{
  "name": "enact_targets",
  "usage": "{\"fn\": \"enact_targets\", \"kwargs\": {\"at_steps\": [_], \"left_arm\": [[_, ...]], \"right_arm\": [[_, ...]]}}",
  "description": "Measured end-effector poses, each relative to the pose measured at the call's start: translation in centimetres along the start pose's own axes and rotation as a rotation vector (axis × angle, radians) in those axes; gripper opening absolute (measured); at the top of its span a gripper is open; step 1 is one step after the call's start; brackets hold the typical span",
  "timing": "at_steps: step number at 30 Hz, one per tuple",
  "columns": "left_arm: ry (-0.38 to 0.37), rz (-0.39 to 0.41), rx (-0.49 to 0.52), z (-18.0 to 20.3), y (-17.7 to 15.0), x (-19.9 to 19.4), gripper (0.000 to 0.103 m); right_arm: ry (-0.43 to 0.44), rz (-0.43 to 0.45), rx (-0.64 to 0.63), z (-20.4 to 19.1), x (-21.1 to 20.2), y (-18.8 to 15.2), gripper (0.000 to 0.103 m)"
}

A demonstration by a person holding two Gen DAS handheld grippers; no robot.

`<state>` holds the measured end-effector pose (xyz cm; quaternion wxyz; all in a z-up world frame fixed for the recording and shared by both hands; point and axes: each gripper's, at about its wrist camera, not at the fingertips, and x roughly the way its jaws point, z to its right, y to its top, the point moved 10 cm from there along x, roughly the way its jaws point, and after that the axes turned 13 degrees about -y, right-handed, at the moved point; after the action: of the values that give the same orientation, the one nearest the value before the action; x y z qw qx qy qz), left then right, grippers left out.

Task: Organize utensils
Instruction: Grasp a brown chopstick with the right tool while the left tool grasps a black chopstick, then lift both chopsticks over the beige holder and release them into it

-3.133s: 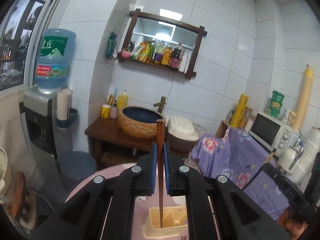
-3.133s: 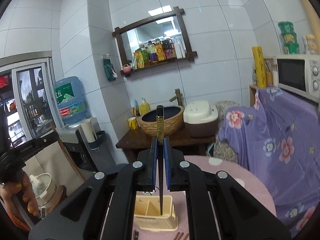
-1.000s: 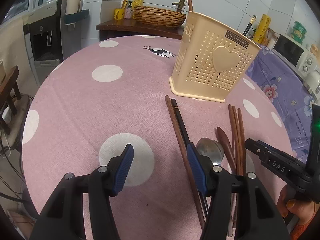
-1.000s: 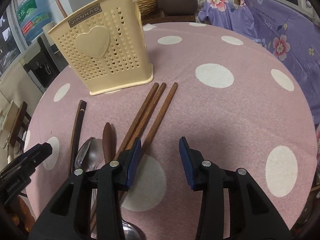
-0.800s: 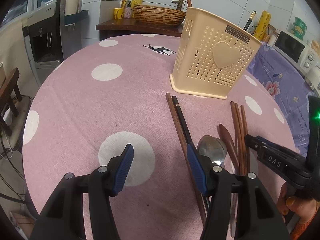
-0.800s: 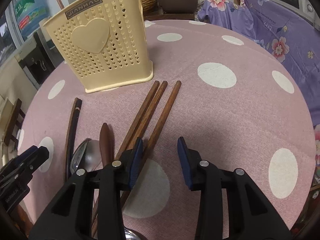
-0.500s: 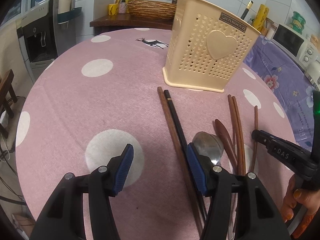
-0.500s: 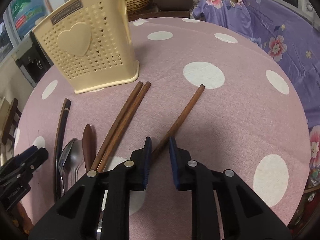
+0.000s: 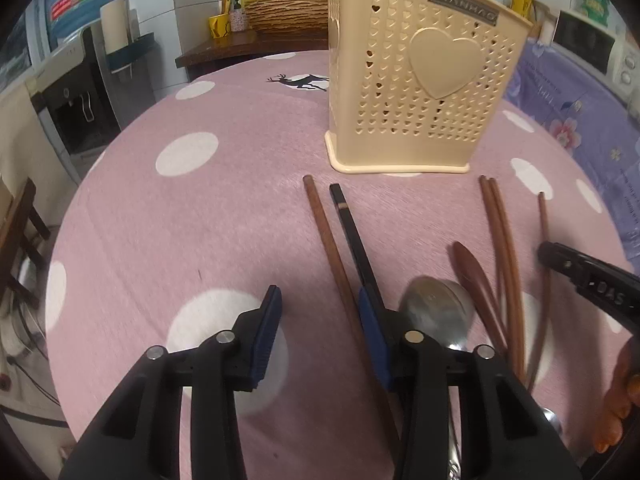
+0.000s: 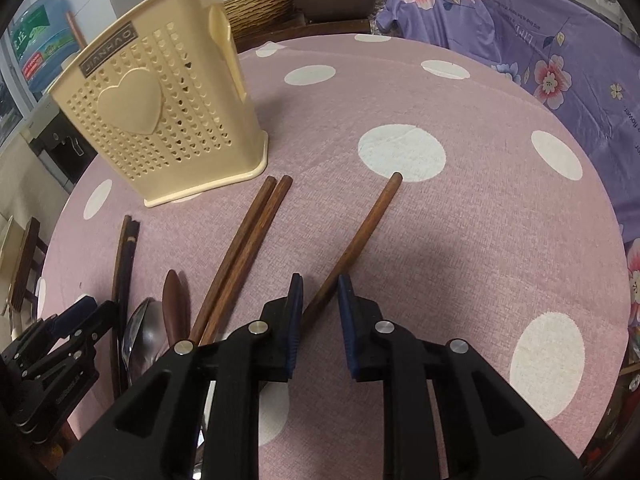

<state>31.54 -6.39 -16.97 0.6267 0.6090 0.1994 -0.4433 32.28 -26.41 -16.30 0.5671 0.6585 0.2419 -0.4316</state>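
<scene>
We work both grippers over the tabletop (image 9: 168, 216): right gripper (image 10: 318, 320), jaws narrowed around a lone chopstick (image 10: 360, 236), left gripper (image 9: 320, 332), jaws closing beside two more; spoons and chopsticks remain outside the holder (image 9: 420, 80) near the far edge

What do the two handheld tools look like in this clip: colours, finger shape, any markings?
Both are matte black plastic: the left tool and right tool have two angular fingers lined with blue pads and silver pivot bolts. White "DAS" lettering marks the right tool's side.
</scene>
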Motion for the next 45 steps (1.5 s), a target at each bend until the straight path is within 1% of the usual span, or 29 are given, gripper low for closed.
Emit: {"fn": "enact_targets", "kwargs": {"at_steps": [1, 2, 5, 8, 12, 13, 14, 15, 21, 31, 33, 37, 40, 43, 45], "left_arm": [[0.010, -0.008, 0.009, -0.2, 0.5, 0.4, 0.036], [0.018, -0.012, 0.016, -0.4, 1.0, 0.7, 0.033], [0.024, -0.026, -0.003, -1.1, 2.4, 1.6, 0.024], [0.029, -0.038, -0.005, -1.2, 3.3, 2.2, 0.022], [0.040, -0.038, -0.004, -1.1, 3.8, 2.6, 0.016], [0.040, -0.038, -0.008, -1.1, 4.0, 2.7, 0.014], [0.042, -0.039, -0.010, -1.1, 4.1, 2.8, 0.011], [0.042, -0.039, -0.012, -1.1, 4.2, 2.8, 0.011], [0.036, -0.043, -0.036, -1.1, 4.7, 3.1, 0.010], [0.035, -0.046, -0.034, -0.8, 4.7, 3.3, 0.010], [0.028, -0.041, -0.048, -0.9, 4.7, 3.2, 0.009], [0.004, -0.020, -0.069, -1.3, 4.9, 2.8, 0.008], [-0.002, 0.029, -0.075, -1.4, 5.3, 1.4, 0.008], [-0.046, 0.088, -0.091, -1.1, 5.9, -0.8, 0.008], [-0.073, 0.141, -0.098, -1.0, 6.5, -2.8, 0.008]], "right_arm": [[-0.001, -0.007, 0.002, 0.1, 0.2, 0.2, 0.019], [-0.003, -0.015, 0.008, 0.2, 0.4, 0.6, 0.019], [-0.008, -0.035, 0.029, 0.2, 1.0, 1.6, 0.019], [-0.016, -0.050, 0.065, 0.2, 1.7, 2.5, 0.019], [-0.046, -0.048, 0.089, 0.0, 2.2, 3.3, 0.019], [-0.051, -0.047, 0.098, -0.1, 2.4, 3.6, 0.018], [-0.064, -0.046, 0.102, -0.1, 2.7, 3.9, 0.014], [-0.075, -0.046, 0.106, -0.1, 2.9, 4.2, 0.012], [-0.095, -0.049, 0.137, -0.2, 3.7, 5.4, 0.009], [-0.116, -0.040, 0.095, -0.6, 3.9, 5.7, 0.009], [-0.109, -0.038, 0.096, -0.6, 3.9, 5.7, 0.009], [-0.046, -0.013, 0.130, -0.4, 3.1, 6.2, 0.008], [0.019, 0.026, 0.146, -0.4, 1.6, 6.7, 0.008], [0.057, 0.094, 0.141, -0.1, -0.7, 7.4, 0.008], [0.079, 0.148, 0.129, 0.2, -2.4, 7.8, 0.008]]}}
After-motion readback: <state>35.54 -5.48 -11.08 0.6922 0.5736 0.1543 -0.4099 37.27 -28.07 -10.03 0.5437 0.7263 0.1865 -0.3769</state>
